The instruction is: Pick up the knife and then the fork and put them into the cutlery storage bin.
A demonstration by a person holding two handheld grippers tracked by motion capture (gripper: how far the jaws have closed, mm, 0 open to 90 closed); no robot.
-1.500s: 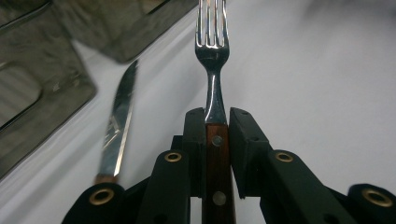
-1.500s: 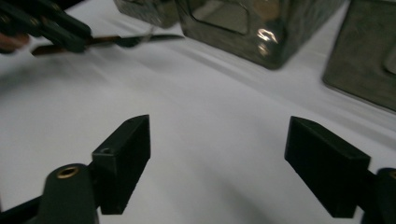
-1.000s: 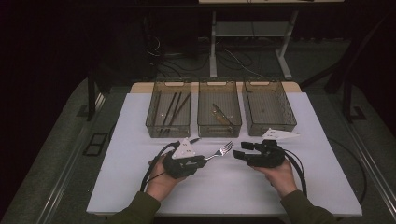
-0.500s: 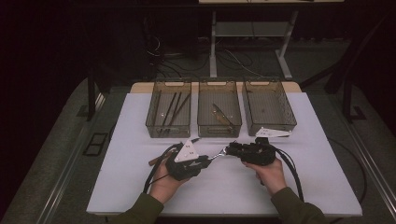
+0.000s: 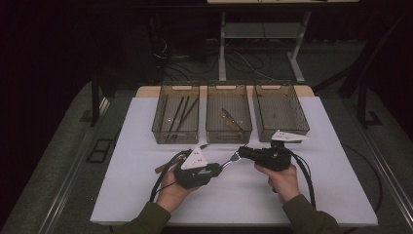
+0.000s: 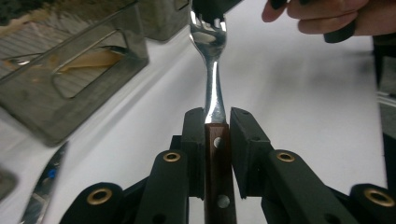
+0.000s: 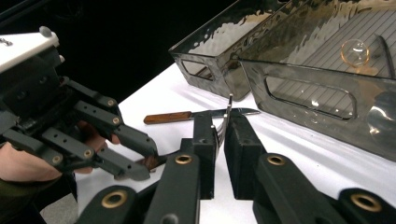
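left hand [image 5: 168, 187] and right hand [image 5: 282, 178] come in from the near table edge, each holding a black gripper above the white table [image 5: 336, 185]. left gripper [image 5: 218, 168] is clamped on the brown wooden handle of a fork [image 6: 214, 88]; in the left gripper view the pads press both sides of the handle where it meets the metal neck, and the tines point away toward the other hand. right gripper [image 5: 242, 153] points left toward it and its jaws have just been closing, now pinched on the fork's tine end; in the right gripper view the tines stick up edge-on between the two pads [image 7: 204, 135]. so the fork sits off the table, spanning between the two grippers near the table middle, held at both ends. cables loop back from each gripper toward the wrists, a grey three-cornered plate on top of each. just behind the left gripper a knife [image 7: 196, 115] with a wooden handle lies flat on the table, seen in the right gripper view in front of the bins. farther back, three smoky clear bins in a row: left bin [image 5: 160, 131] has long dark sticks, middle bin [image 5: 210, 131] has wooden-handled cutlery, right bin [image 5: 302, 127] contents too hard to tell. past the table, dark floor with cables and a metal frame.
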